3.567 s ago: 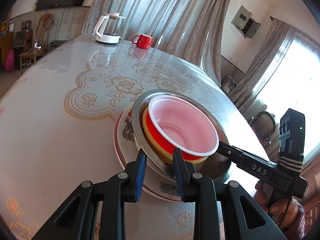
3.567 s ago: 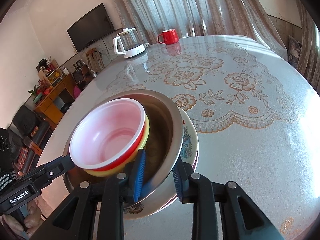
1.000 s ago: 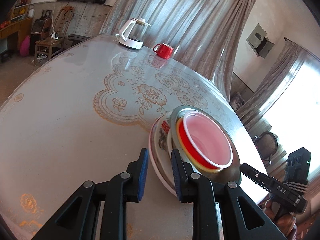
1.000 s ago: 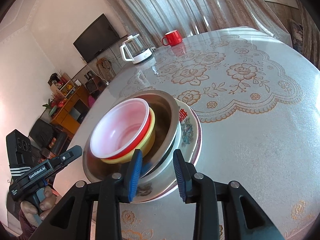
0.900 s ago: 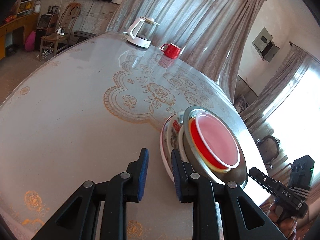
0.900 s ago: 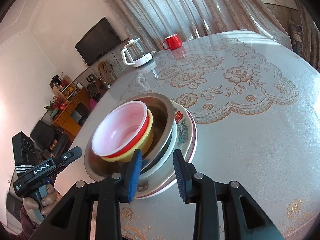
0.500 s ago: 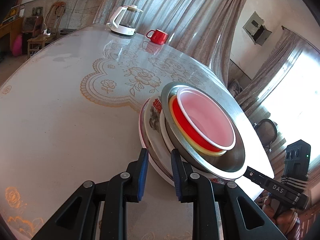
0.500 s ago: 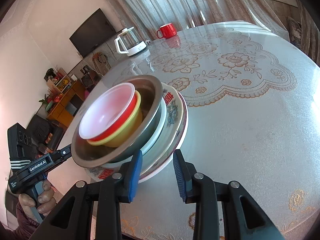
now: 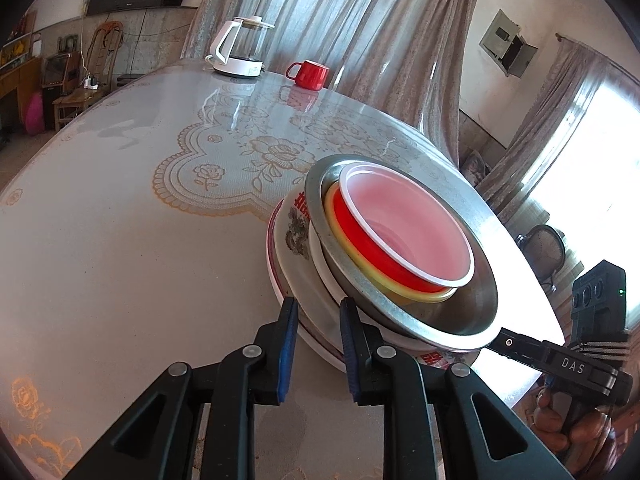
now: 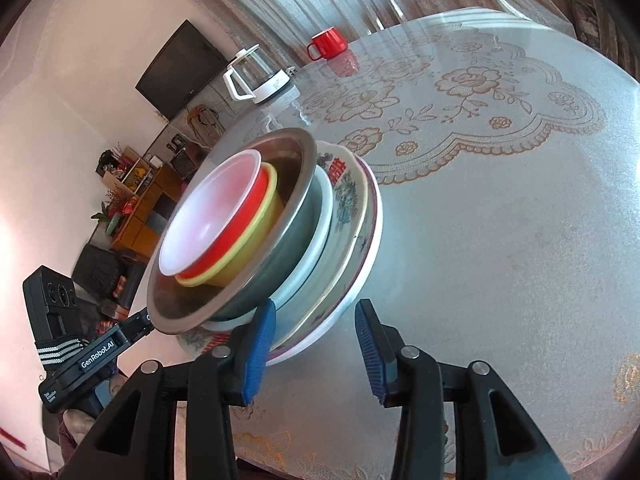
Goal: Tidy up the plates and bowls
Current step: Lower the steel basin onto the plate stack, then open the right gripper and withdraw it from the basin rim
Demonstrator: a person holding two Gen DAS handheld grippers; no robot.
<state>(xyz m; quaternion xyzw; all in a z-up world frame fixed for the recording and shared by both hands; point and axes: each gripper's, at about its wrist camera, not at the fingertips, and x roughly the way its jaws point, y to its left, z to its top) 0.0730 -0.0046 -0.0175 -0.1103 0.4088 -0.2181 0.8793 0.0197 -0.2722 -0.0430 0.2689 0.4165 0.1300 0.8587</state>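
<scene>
We are seeing the stack (image 10: 256, 240) of nested bowls on plates sitting at frame centre on the table (image 10: 500, 220); our left gripper (image 9: 316, 340) is closing on the plates' (image 9: 292, 248) rim, while our right gripper (image 10: 316, 344) is opening, its pads clear of that rim

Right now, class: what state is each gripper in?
Left gripper: fingers closed on the stacked plates at the rim.
Right gripper: fingers opening, the rim between them, not clamped.
</scene>
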